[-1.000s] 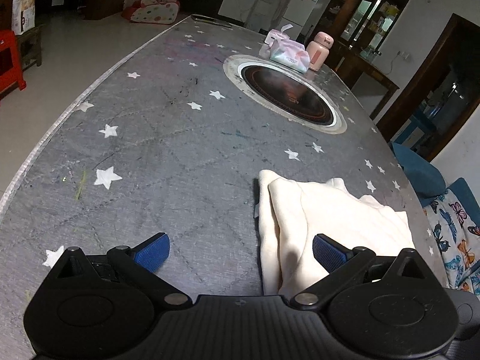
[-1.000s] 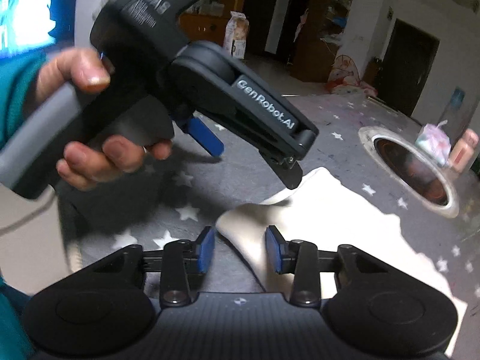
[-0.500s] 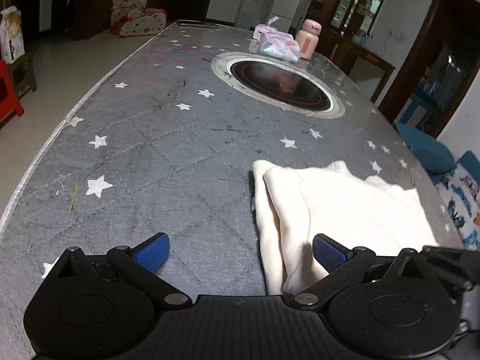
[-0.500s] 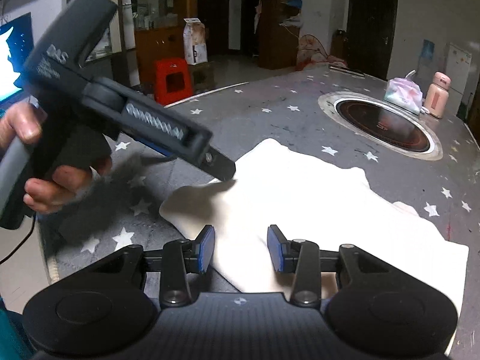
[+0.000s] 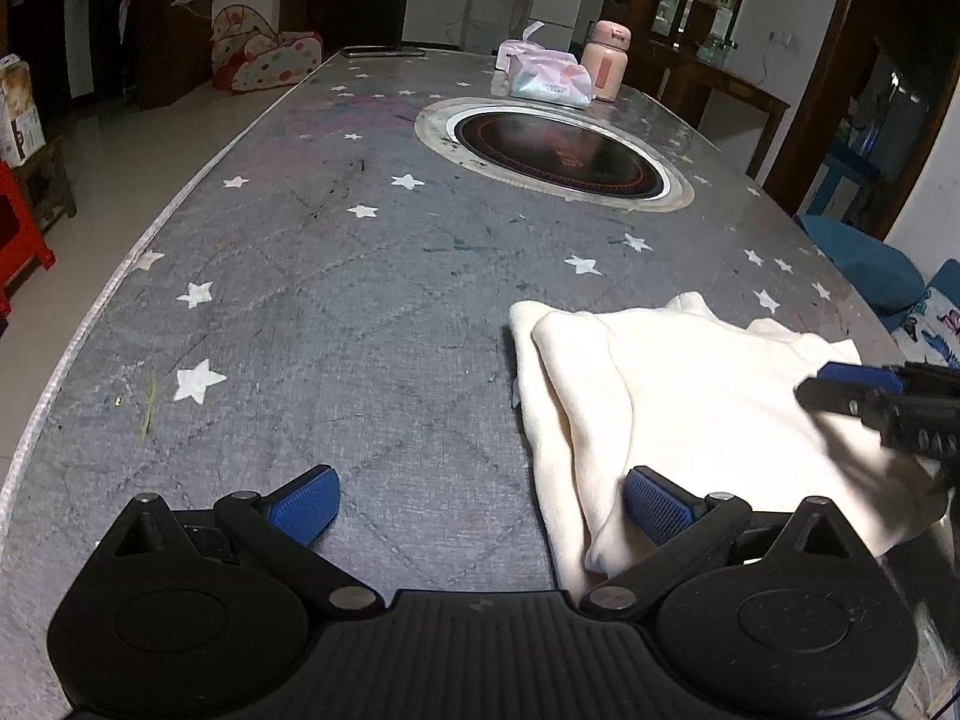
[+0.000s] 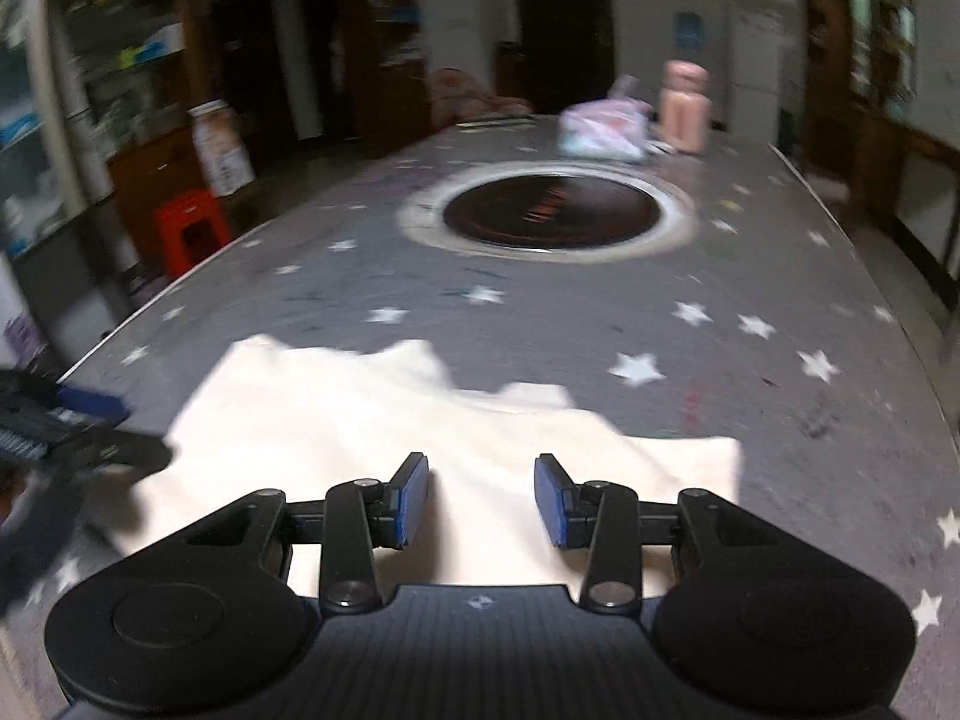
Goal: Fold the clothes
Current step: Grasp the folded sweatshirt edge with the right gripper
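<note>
Two grippers hang over one cream garment (image 5: 690, 396) lying partly folded on the near end of the starred grey tabletop (image 5: 360, 312), doubled layers showing along its left edge. The left gripper (image 5: 480, 504) has its jaws wide apart and empty, one blue pad over bare tabletop, the other just above the garment's near left corner. The right gripper (image 6: 482, 498) has its jaws partly apart with nothing between them, poised over the near edge of the cloth; that view is smeared, so I cannot tell whether the pads touch the fabric.

What could go wrong, as I judge it: the layers at the left edge sit loosely on one another, so a pinch there may catch only the top sheet and pull the fold open. The two grippers are close together over the same cloth and could knock into each other. A dragging pull could also bunch the soft fabric instead of lifting it clean.

Containers are few, all well away at the far end beyond the round dark hob (image 5: 558, 150): a pink bottle (image 5: 606, 63), lid on, contents hidden, and beside it a soft pack of tissues (image 5: 543, 81) with one tissue poking out the top
</note>
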